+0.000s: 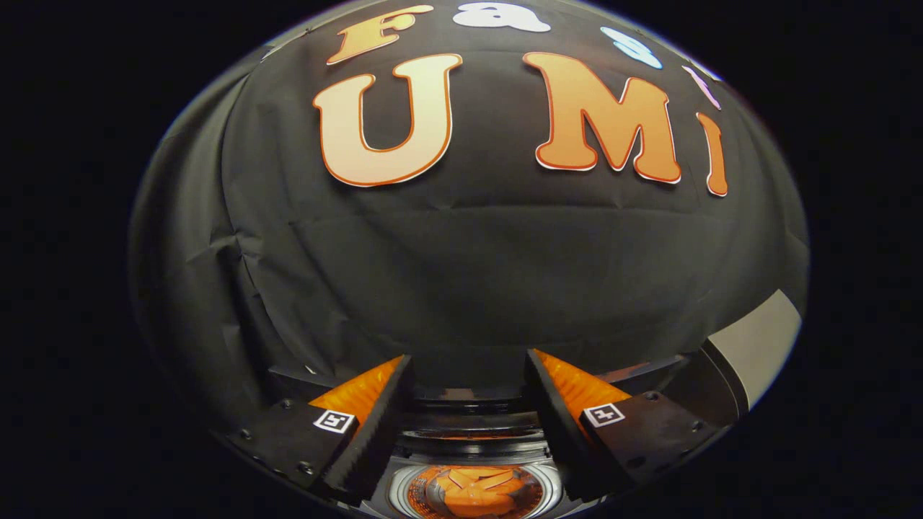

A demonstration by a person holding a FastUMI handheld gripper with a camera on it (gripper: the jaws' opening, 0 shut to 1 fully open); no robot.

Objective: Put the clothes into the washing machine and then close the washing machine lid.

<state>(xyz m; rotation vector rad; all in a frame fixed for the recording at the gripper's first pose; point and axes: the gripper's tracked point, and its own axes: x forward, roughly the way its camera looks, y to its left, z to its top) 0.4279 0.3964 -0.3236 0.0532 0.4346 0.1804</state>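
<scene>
Tool (469,393) spread wide, gripping nothing, poised above washing machine drum (476,494) below fingers; clothes likely soft, light, best pinched at a bunched fold.

No readable label shows; both gripper (469,371) fingers carry square coded markers.

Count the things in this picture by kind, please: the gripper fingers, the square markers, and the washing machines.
Gripper fingers: 2, spread open, nothing between them
Square markers: 2, one on each finger
Washing machine: 1, below the fingers
Total: 5
</scene>
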